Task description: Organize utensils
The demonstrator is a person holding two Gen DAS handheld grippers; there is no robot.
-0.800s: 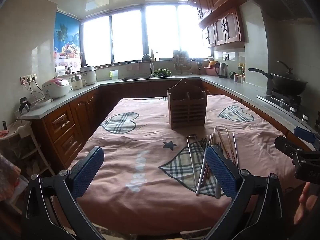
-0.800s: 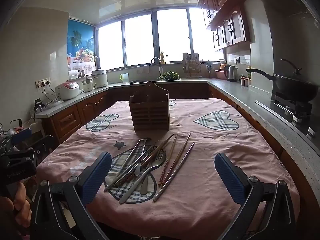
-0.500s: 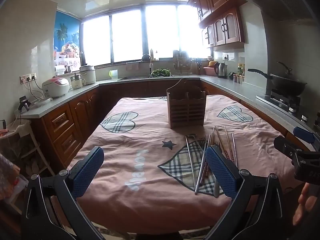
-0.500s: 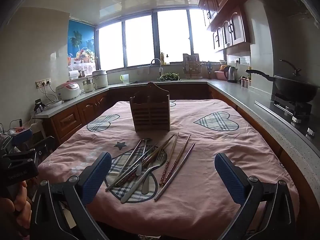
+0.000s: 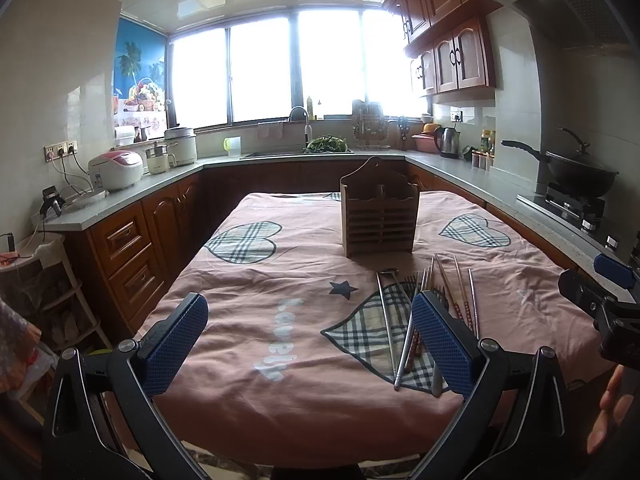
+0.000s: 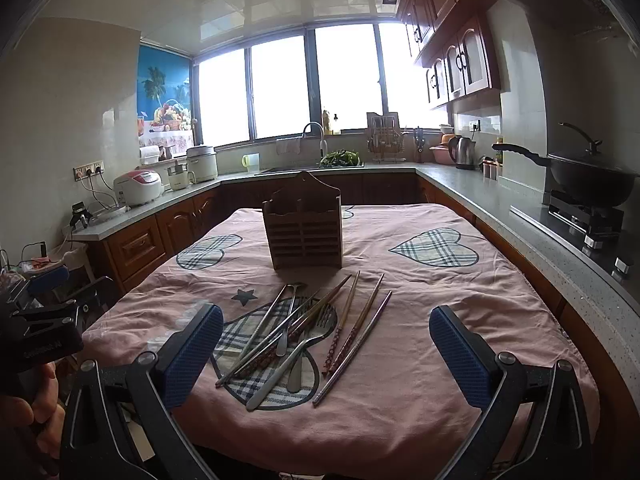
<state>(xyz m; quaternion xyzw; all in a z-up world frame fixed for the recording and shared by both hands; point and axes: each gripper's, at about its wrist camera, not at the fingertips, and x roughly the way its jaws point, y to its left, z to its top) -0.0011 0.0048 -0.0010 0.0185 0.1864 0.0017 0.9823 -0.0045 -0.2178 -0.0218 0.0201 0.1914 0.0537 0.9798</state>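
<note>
Start of the task: nothing has been sorted yet. Left gripper (image 5: 310, 340), fingers spread wide and holding nothing, hovers at the near edge of the worktop (image 6: 460, 292), over bare cloth. Just to its right, the utensils (image 6: 298, 332) lie loose in a crossed pile on a checked heart of the pink cloth: metal and patterned chopsticks, a fork, a spoon and what may be a knife. Beyond them stands the wooden holder (image 6: 303, 232), upright, well apart from the pile, its compartments apparently empty. Right gripper (image 6: 326, 350), fingers likewise wide and empty, faces the pile from the near side. Every piece remains to be lifted into the holder. The room is a kitchen, with cabinets, a sink under bright windows, and a wok (image 6: 588, 178) at far right.
</note>
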